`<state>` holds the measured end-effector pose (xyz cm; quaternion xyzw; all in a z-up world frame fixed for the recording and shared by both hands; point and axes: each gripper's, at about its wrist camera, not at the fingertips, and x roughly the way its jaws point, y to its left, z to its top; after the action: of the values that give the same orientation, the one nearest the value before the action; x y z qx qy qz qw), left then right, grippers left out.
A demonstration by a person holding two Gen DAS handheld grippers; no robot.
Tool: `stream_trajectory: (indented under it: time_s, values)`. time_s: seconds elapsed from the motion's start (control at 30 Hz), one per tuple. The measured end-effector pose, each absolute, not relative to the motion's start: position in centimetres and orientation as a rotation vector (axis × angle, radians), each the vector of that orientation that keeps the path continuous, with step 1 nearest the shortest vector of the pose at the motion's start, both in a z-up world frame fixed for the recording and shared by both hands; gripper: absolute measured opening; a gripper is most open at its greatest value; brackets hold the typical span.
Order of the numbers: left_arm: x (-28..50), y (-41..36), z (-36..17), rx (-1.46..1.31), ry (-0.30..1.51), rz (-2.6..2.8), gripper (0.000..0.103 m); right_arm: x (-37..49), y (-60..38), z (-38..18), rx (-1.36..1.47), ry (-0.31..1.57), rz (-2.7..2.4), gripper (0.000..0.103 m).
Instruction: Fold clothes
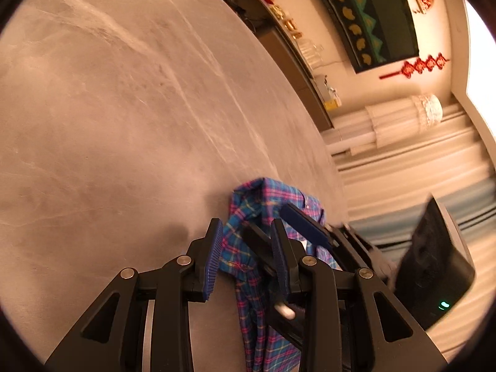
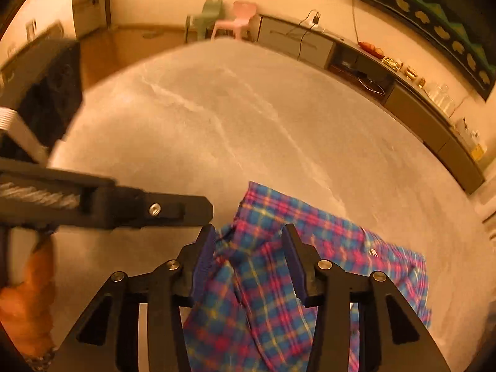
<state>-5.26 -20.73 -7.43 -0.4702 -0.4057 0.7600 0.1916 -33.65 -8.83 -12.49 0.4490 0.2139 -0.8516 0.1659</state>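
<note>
- Plaid shirt [image 2: 263,294]: bunched at the table's [image 2: 217,117] near edge; light, limp cloth that should drape, so pinch a seam or hem.
- Your right gripper [image 2: 249,259] gapes over a ridge, gripping nothing.
- Left gripper [image 1: 248,255] spread likewise, cloth between its pads.

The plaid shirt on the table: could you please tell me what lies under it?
Under the plaid shirt only the grey marble table shows, running out from its edges on every visible side. Whatever sits directly beneath the bunched cloth is covered, so nothing more can be told.
</note>
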Motion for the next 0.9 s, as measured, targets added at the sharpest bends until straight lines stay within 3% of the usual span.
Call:
stream_trajectory:
  time_s: [0.03, 0.07, 0.1, 0.23, 0.73, 0.9]
  values:
    - [-5.3, -20.4, -7.6, -1.329, -1.128, 2.127, 0.032, -34.1, -9.2, -13.0, 1.293, 0.64, -2.433, 0.041]
    - [-5.4, -20.1, -7.7, -1.337, -1.116, 2.119, 0.032, -34.5, -9.3, -13.3, 1.311, 0.663, -2.439, 0.024]
    - [-5.5, -19.8, -7.9, -1.345, -1.105, 2.112, 0.032, -34.6, -9.0, -13.4, 1.313, 0.677, -2.446, 0.014]
    - [-5.9, -19.1, -8.1, -1.339, -1.085, 2.095, 0.032, -33.6, -7.0, -11.0, 1.251, 0.599, -2.479, 0.005]
    - [-5.9, -18.6, -7.3, -1.255, -1.128, 2.088, 0.034, -34.0, -1.0, -8.4, 1.3, 0.08, -2.395, 0.004]
    - [-6.9, -19.0, -7.1, -1.26, -1.142, 2.076, 0.038, -33.8, -2.9, -9.1, 1.289, 0.279, -2.366, 0.004]
